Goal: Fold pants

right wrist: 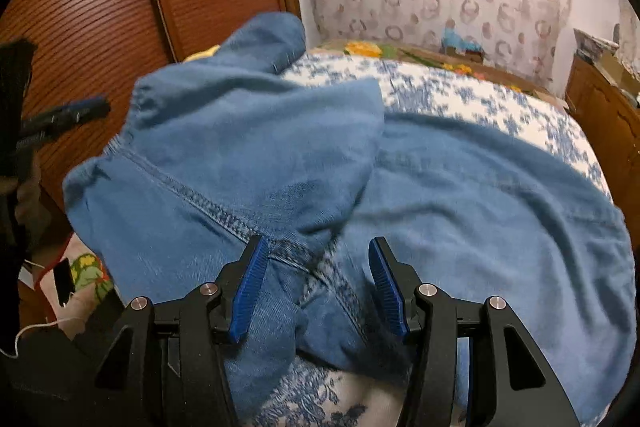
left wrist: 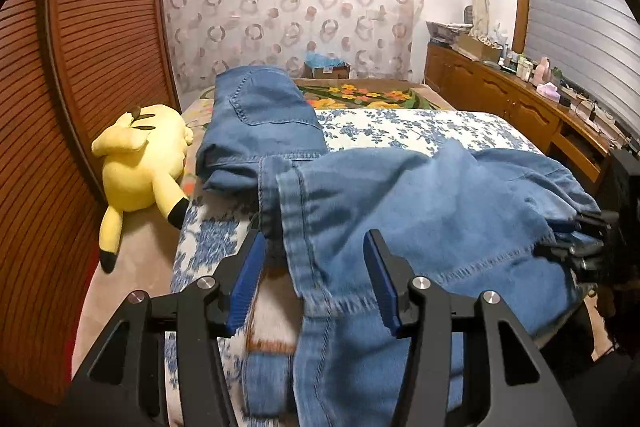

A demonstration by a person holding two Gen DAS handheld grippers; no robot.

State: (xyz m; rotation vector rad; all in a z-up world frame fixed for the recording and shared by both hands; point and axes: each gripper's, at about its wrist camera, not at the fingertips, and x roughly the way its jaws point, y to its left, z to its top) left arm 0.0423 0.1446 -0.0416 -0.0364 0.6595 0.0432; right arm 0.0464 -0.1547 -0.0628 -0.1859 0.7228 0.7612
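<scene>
Blue denim pants (left wrist: pixel 420 211) lie crumpled across the bed. My left gripper (left wrist: pixel 316 259) is open, its blue pads either side of the waistband edge with its belt loop, not clamped on it. My right gripper (right wrist: pixel 316 267) is open over the crotch seam of the pants (right wrist: pixel 248 155), the fabric bunched between and under its pads. The right gripper also shows at the right edge of the left wrist view (left wrist: pixel 580 239), at the pants' edge. A second, folded pair of jeans (left wrist: pixel 260 123) lies further back on the bed.
The bed has a blue-and-white floral cover (left wrist: pixel 400 127) and a flowered blanket (left wrist: pixel 360 93) at its far end. A yellow plush toy (left wrist: pixel 140 155) lies at the left, next to a slatted wooden door (left wrist: pixel 80 67). A cluttered wooden dresser (left wrist: pixel 520 95) stands at the right.
</scene>
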